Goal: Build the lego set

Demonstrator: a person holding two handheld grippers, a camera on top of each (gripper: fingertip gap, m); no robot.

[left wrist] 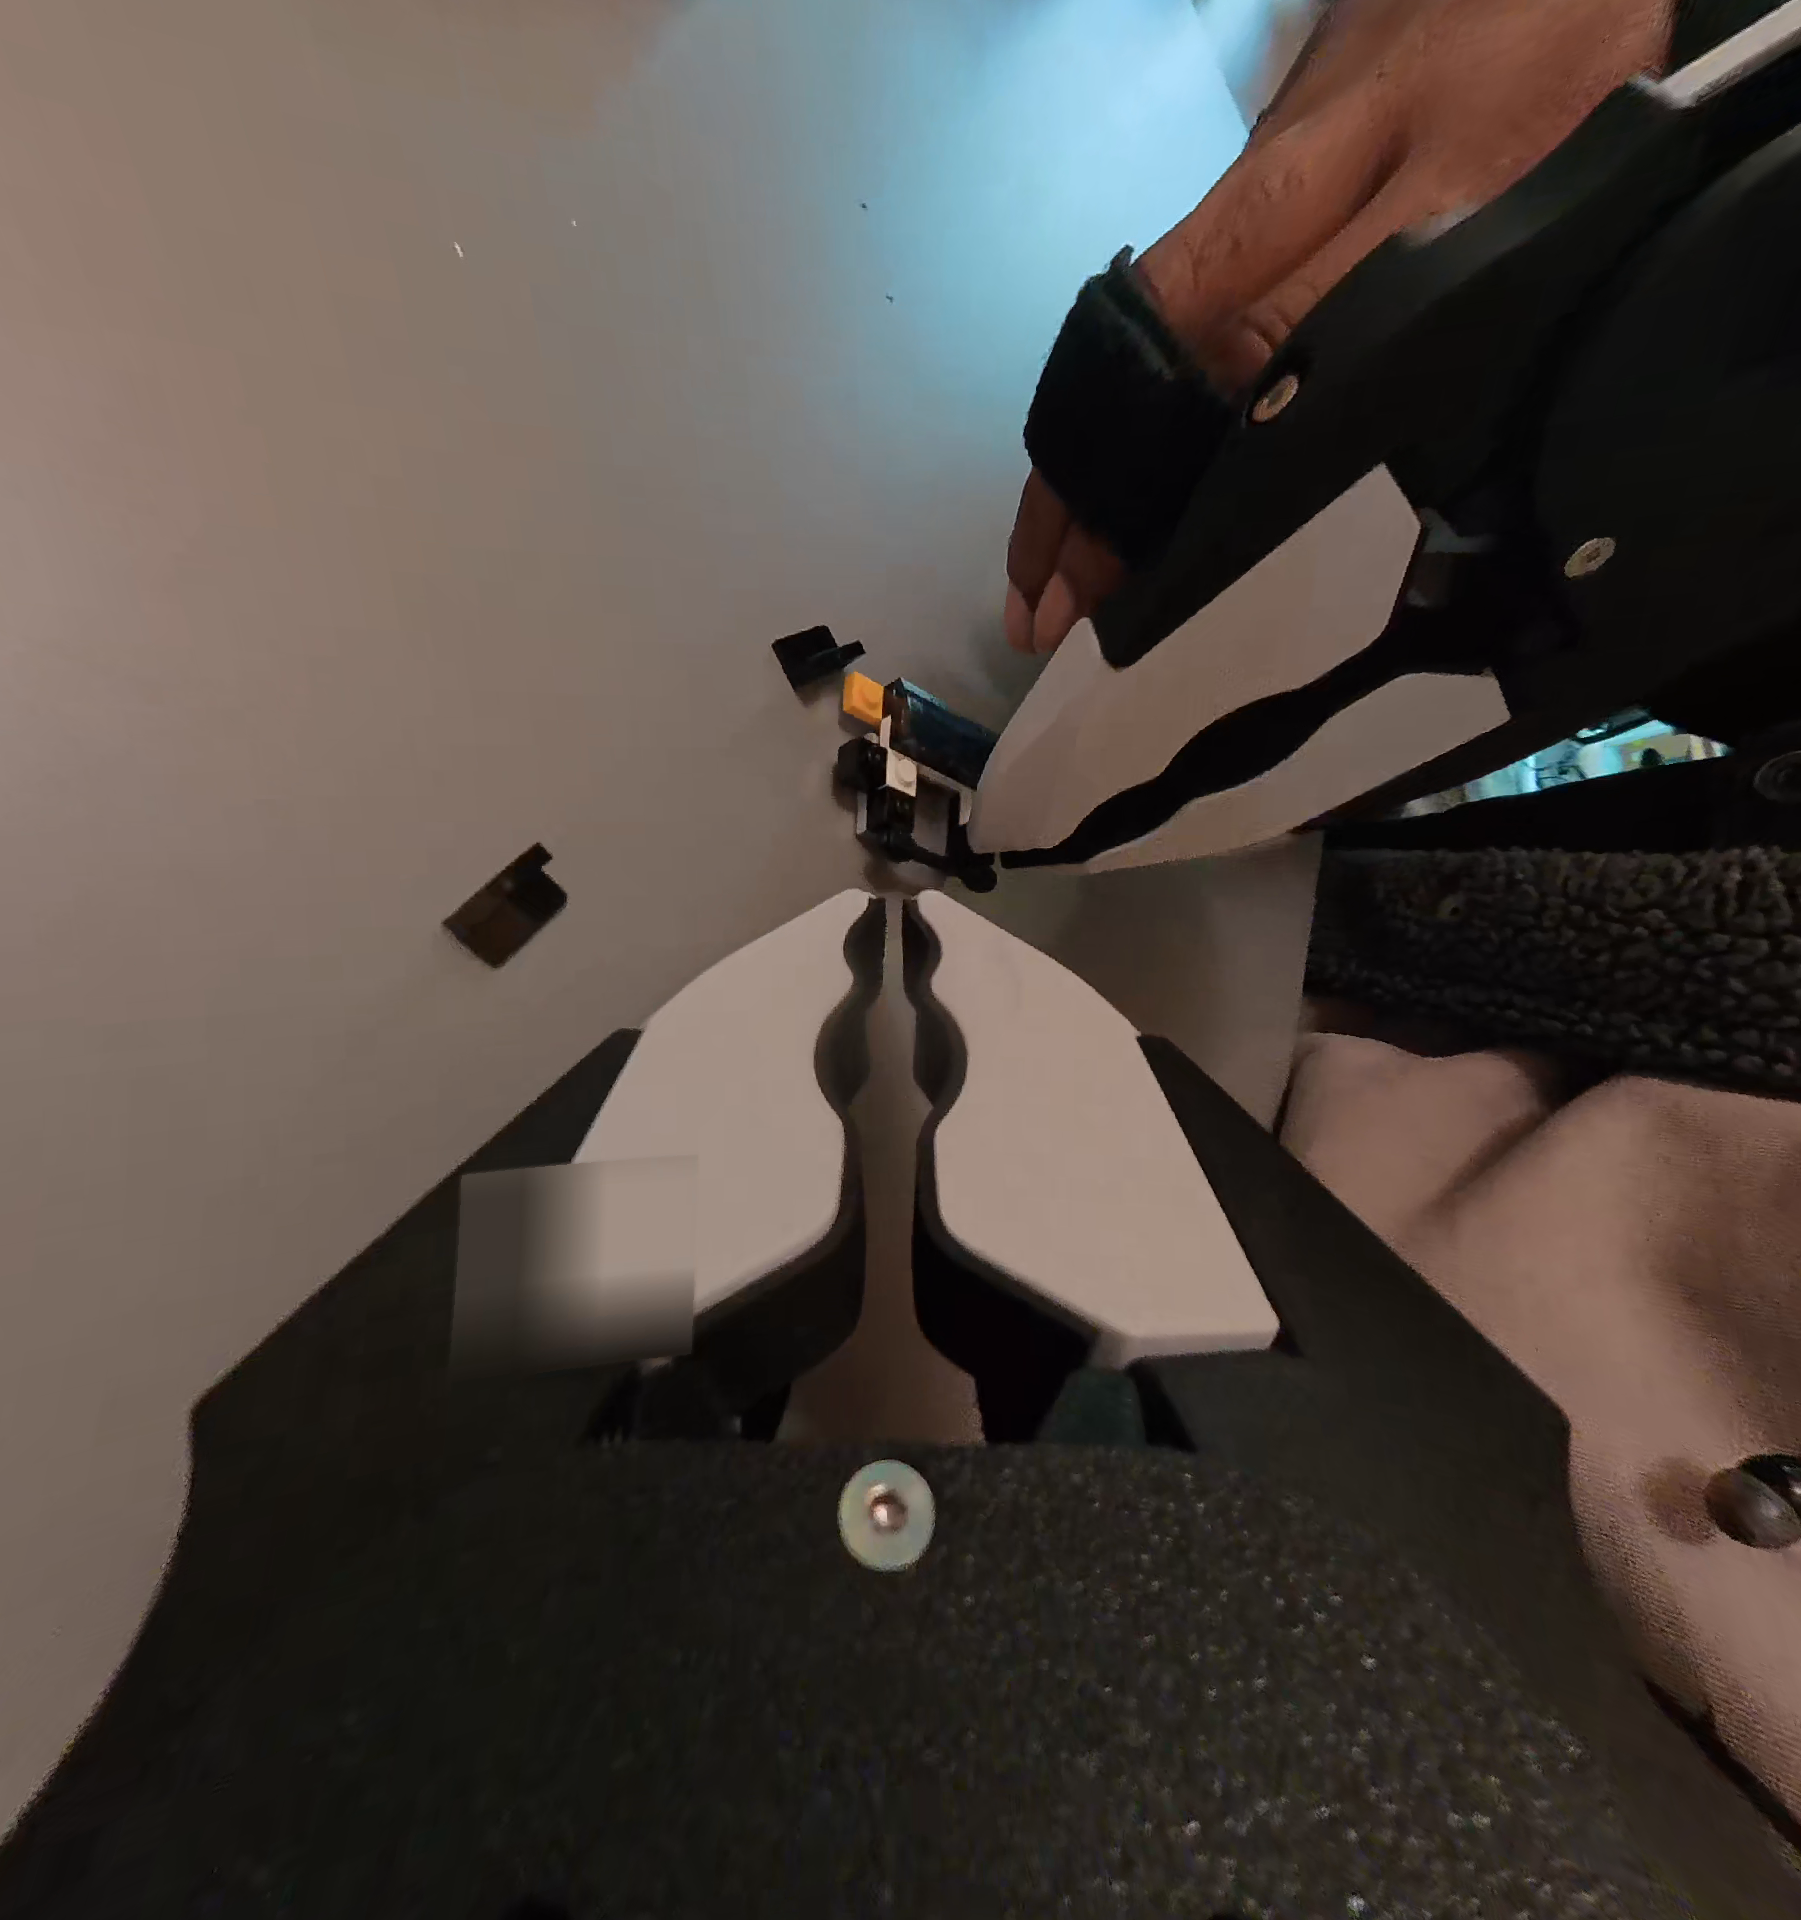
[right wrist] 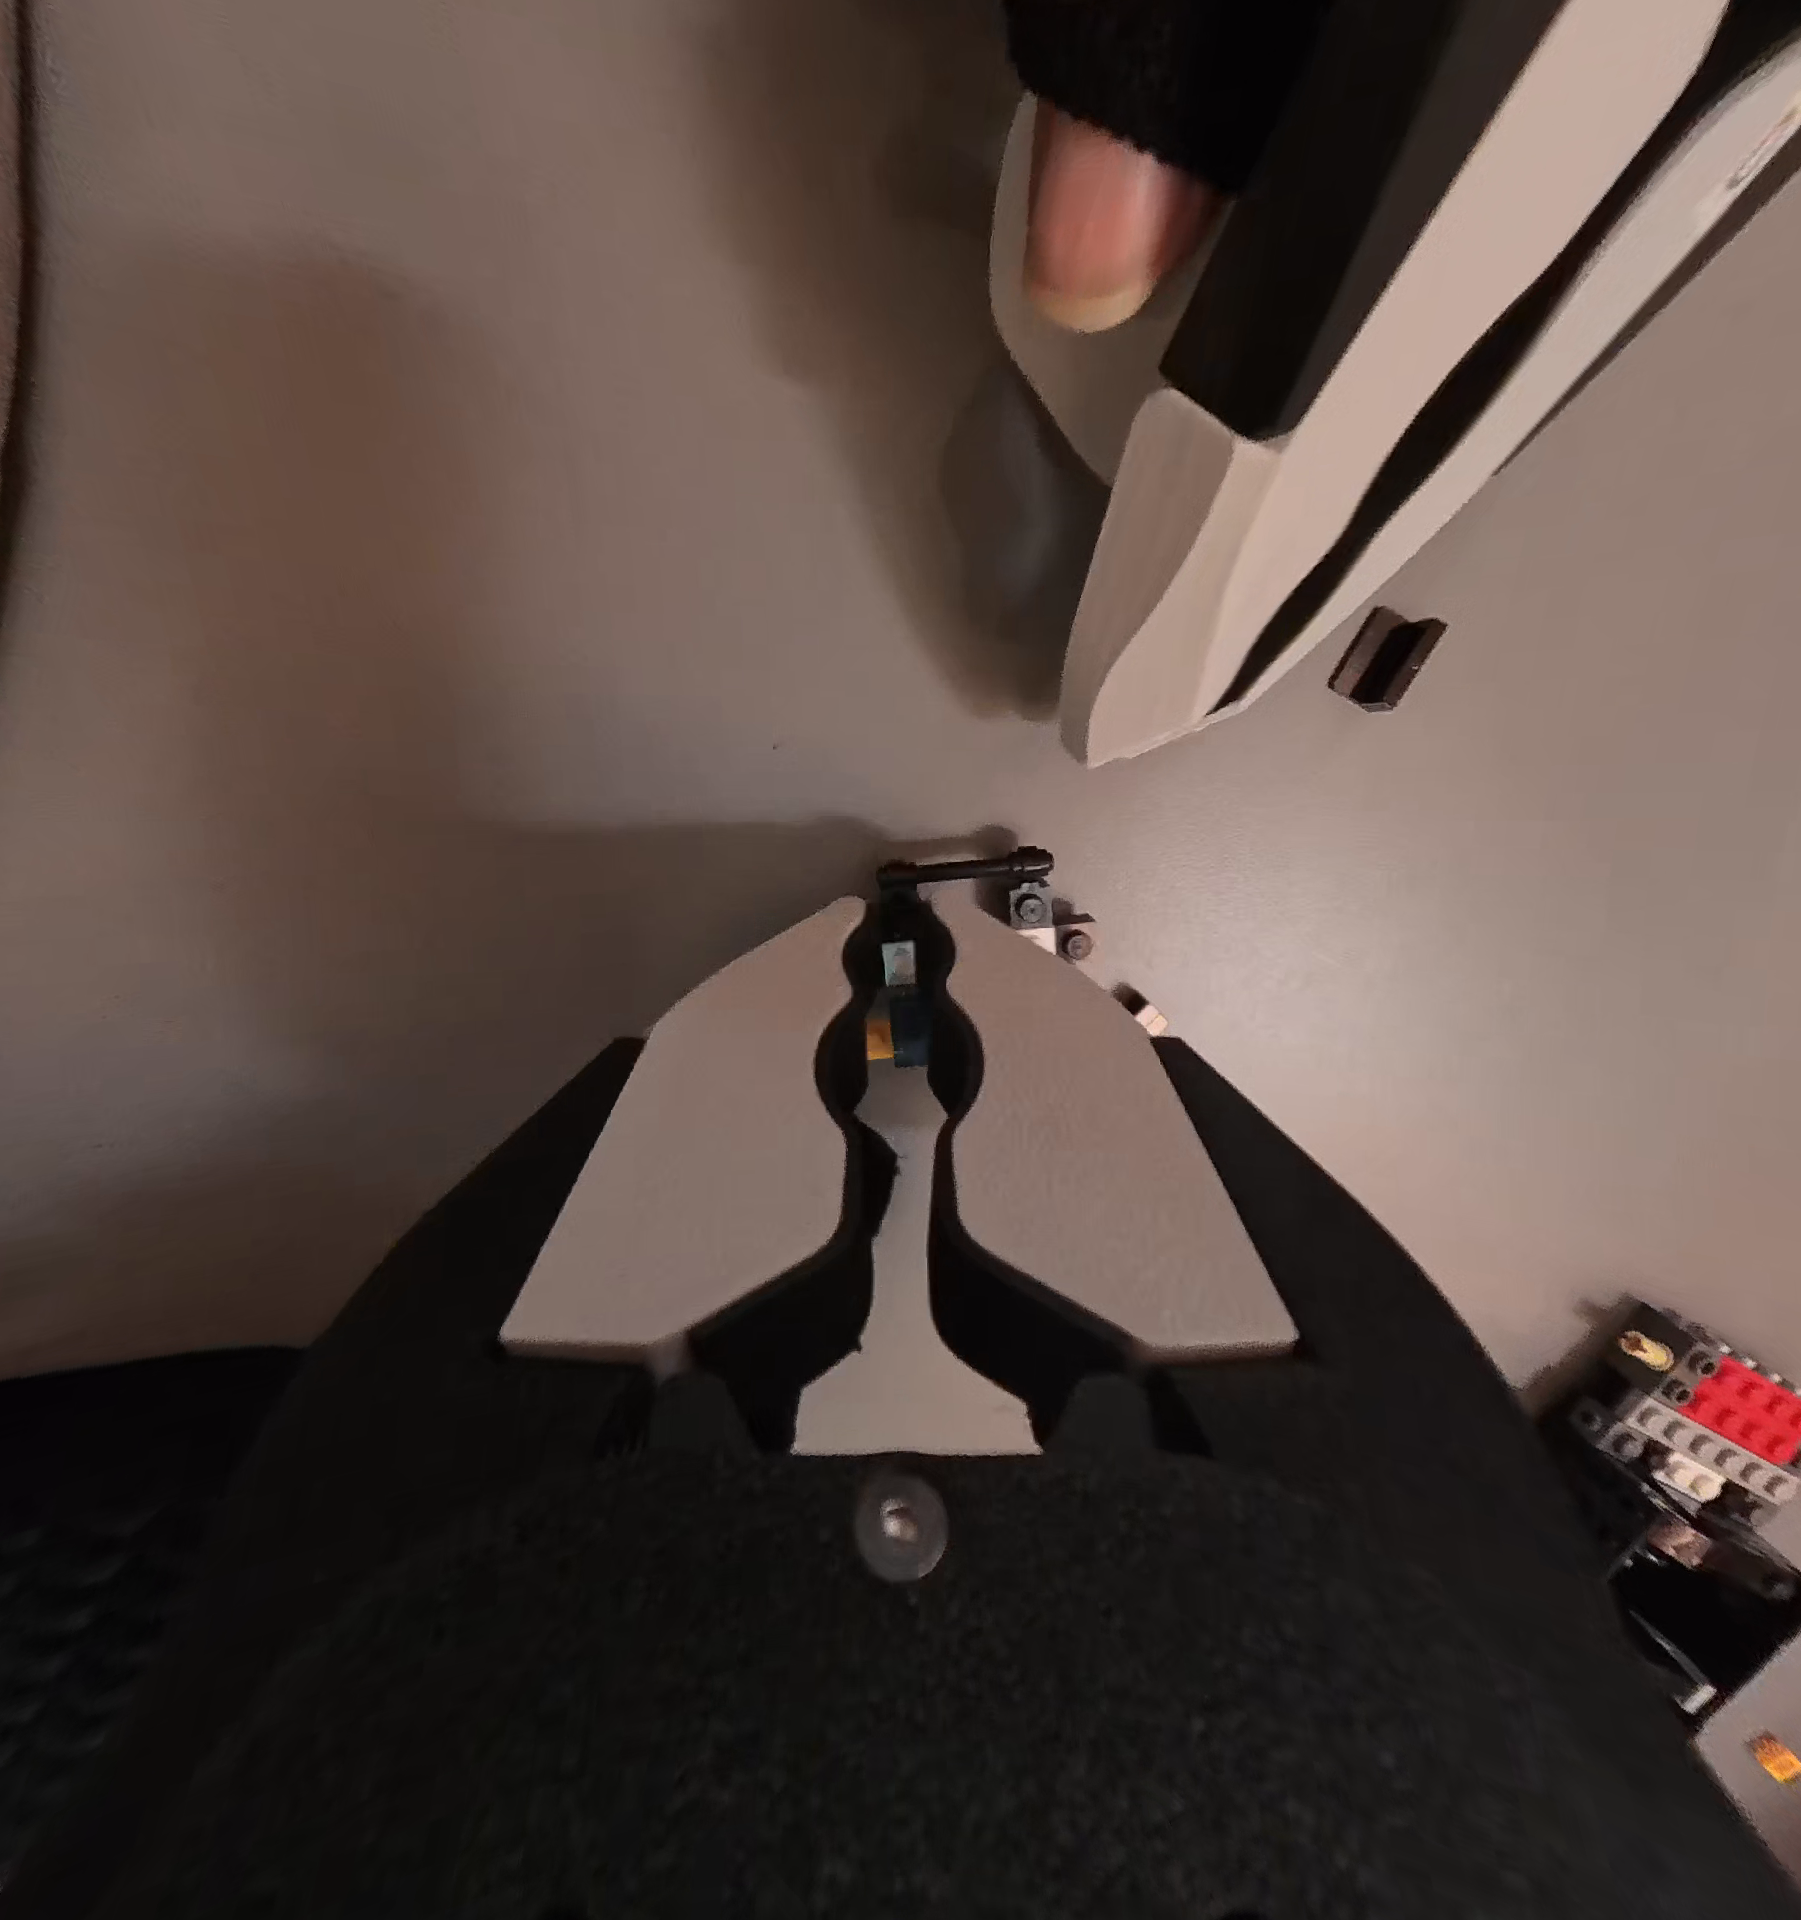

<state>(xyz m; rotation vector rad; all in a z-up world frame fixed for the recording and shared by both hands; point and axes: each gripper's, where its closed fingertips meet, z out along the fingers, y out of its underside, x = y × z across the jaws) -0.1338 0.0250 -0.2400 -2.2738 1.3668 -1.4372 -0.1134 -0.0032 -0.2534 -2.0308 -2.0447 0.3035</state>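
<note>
A small lego assembly (left wrist: 906,774) of yellow, dark blue, white and black parts with a thin black bar (right wrist: 963,868) sits on the grey table (left wrist: 356,623). My right gripper (right wrist: 901,914) is shut on the assembly at the bar end, and parts of it show between the fingers. In the left wrist view the right gripper (left wrist: 984,852) comes in from the right, held by a hand (left wrist: 1291,208). My left gripper (left wrist: 896,902) is shut and empty, its tips just short of the assembly. It also shows at the top right of the right wrist view (right wrist: 1104,727).
Two loose black pieces lie on the table, one (left wrist: 818,655) behind the assembly and one (left wrist: 506,904) to the left. A larger lego build with a red plate (right wrist: 1706,1423) and a black panel (right wrist: 1706,1621) stand at lower right. Beige cloth (left wrist: 1602,1299) lies past the table edge. Left tips to right tips: about 4 centimeters.
</note>
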